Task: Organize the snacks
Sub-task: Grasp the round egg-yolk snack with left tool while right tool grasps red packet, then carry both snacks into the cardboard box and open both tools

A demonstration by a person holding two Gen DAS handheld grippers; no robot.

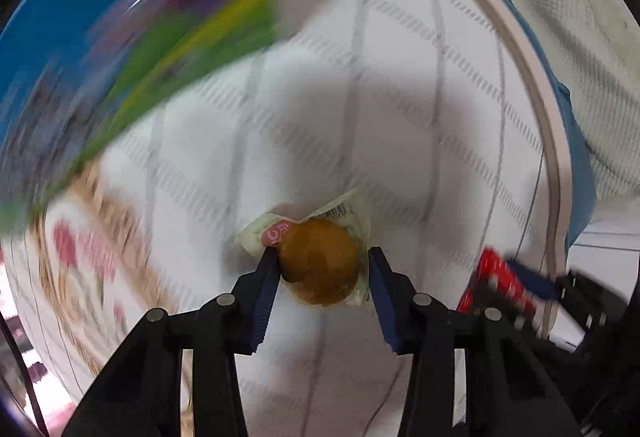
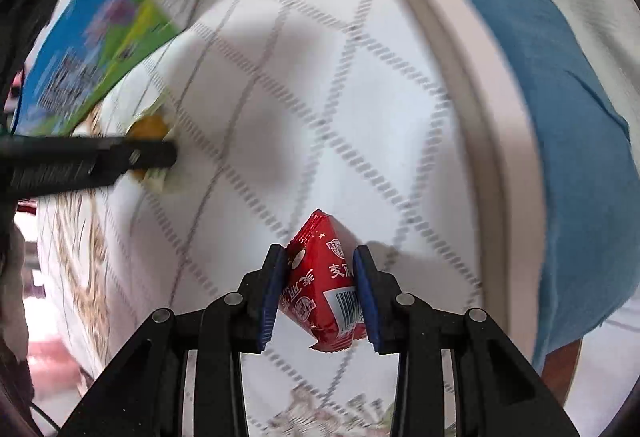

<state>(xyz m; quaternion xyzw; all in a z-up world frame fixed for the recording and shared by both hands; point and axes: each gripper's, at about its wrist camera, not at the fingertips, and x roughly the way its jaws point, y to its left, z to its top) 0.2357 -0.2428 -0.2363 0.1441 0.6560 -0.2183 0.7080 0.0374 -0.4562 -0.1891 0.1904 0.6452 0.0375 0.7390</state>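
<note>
My left gripper point(image 1: 323, 257) is shut on a wrapped brown bun point(image 1: 320, 261) in clear plastic and holds it above the white quilted tablecloth point(image 1: 320, 117). My right gripper point(image 2: 320, 257) is shut on a red snack packet point(image 2: 324, 285) with a barcode. In the right wrist view the left gripper point(image 2: 160, 153) with the bun point(image 2: 150, 127) shows at the left. In the left wrist view the red packet point(image 1: 496, 285) and the right gripper show at the lower right, blurred.
A blue and green snack box point(image 1: 120, 37) lies at the upper left, also in the right wrist view point(image 2: 92, 57). The round table's pale rim point(image 2: 480, 97) curves on the right, with blue cloth point(image 2: 560, 117) beyond it. A floral pattern point(image 1: 80, 257) borders the cloth.
</note>
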